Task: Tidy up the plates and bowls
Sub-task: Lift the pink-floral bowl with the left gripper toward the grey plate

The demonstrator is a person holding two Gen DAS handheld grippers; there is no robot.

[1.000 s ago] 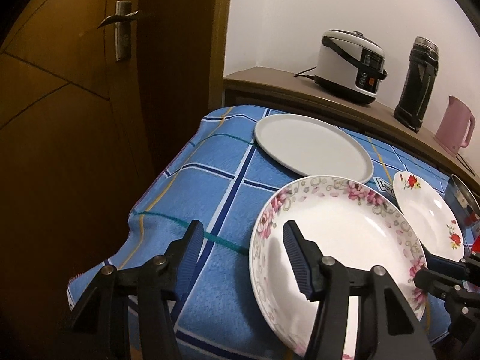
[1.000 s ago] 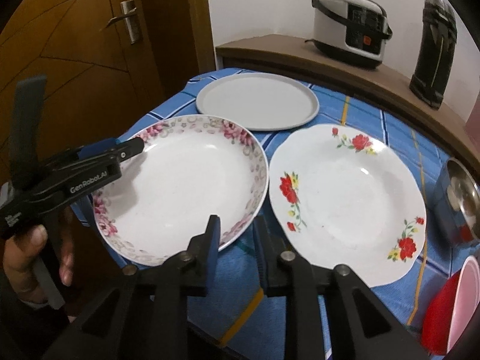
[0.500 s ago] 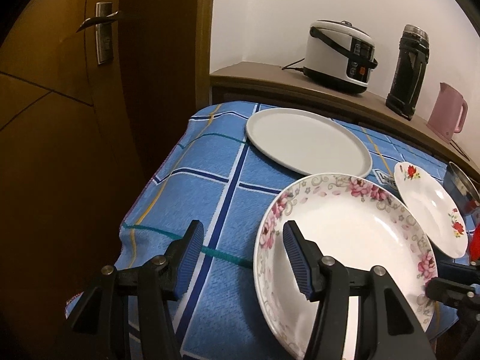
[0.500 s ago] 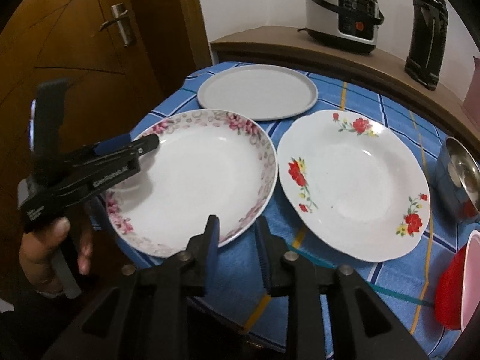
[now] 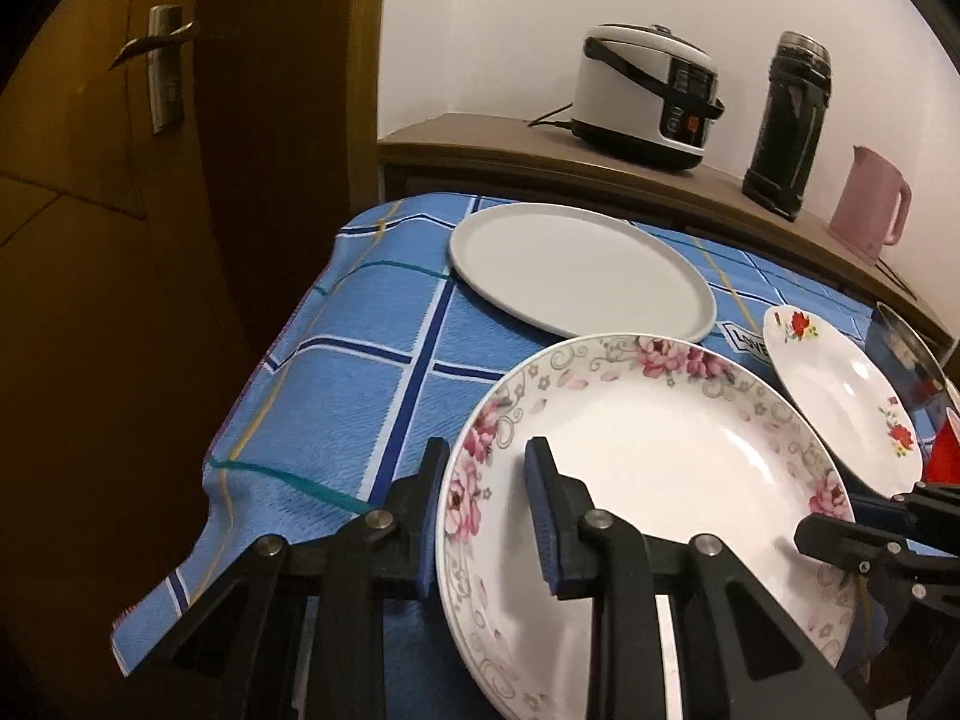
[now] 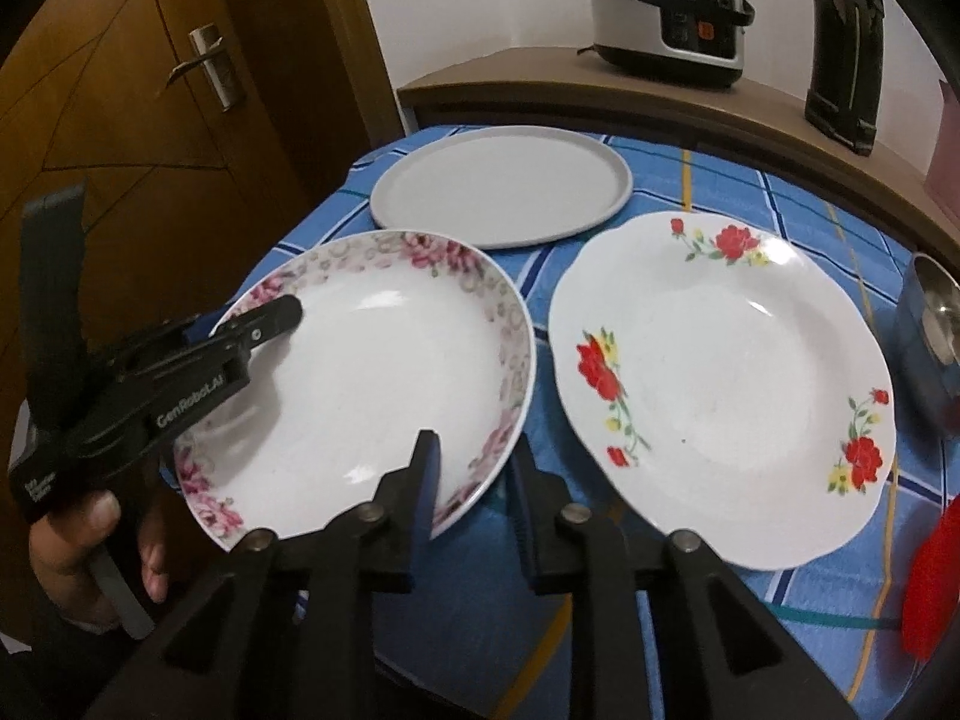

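Note:
A pink-flowered plate [image 5: 654,480] [image 6: 384,372] is lifted off the blue cloth, held at both sides. My left gripper [image 5: 487,510] straddles its left rim and is shut on it; it shows in the right wrist view [image 6: 264,324]. My right gripper [image 6: 474,480] straddles its near right rim, shut on it; it shows in the left wrist view [image 5: 840,528]. A red-flowered plate [image 6: 720,384] [image 5: 840,396] lies to the right. A plain grey plate [image 5: 576,267] [image 6: 501,183] lies at the back.
A steel bowl [image 6: 930,342] and a red cup [image 6: 933,582] sit at the right edge. A rice cooker [image 5: 648,96], black flask [image 5: 786,126] and pink kettle [image 5: 870,210] stand on the wooden shelf behind. A wooden door [image 5: 120,240] is on the left.
Both grippers have closed in on the pink-flowered plate's rims. The plate has tilted and risen off the cloth between them.

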